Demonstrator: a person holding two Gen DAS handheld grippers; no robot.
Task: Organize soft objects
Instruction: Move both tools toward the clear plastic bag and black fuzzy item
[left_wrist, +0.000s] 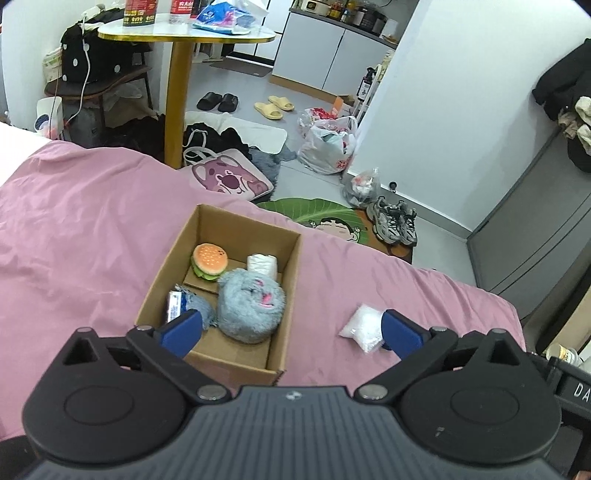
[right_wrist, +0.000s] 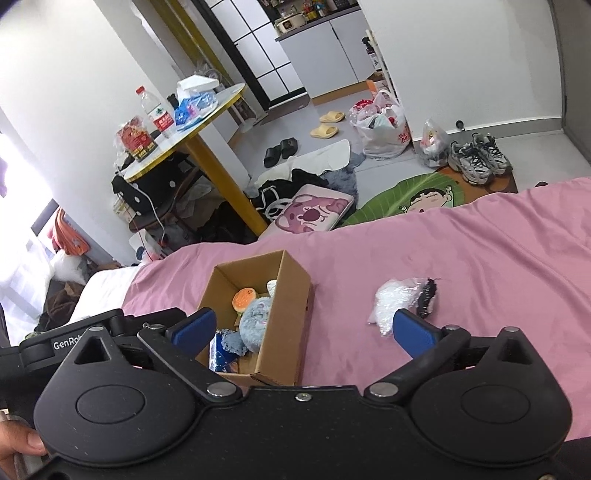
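Observation:
An open cardboard box (left_wrist: 284, 284) (right_wrist: 291, 310) sits on the pink bedspread (left_wrist: 74, 240) (right_wrist: 480, 258). Inside lie a plush burger (left_wrist: 209, 261) (right_wrist: 244, 298), a fluffy grey-blue plush (left_wrist: 251, 310) (right_wrist: 255, 320), a white roll (left_wrist: 262, 264), and a blue-white packet (left_wrist: 176, 305) (right_wrist: 221, 354). A clear bag of white filling (left_wrist: 362, 325) (right_wrist: 397, 299) lies on the bed right of the box, with a dark furry item (right_wrist: 427, 294) touching it. My left gripper (left_wrist: 291, 332) hovers open above the box's near end. My right gripper (right_wrist: 304, 330) hangs open too, nothing held.
Beyond the bed's edge the floor is cluttered: a round yellow-legged table (left_wrist: 181, 92) (right_wrist: 221, 173), a pink bear bag (left_wrist: 229, 177) (right_wrist: 314, 214), a green leaf mat (left_wrist: 314, 214), sneakers (left_wrist: 395, 221) (right_wrist: 476, 158), slippers and plastic bags. A grey cabinet (left_wrist: 535, 229) stands at right.

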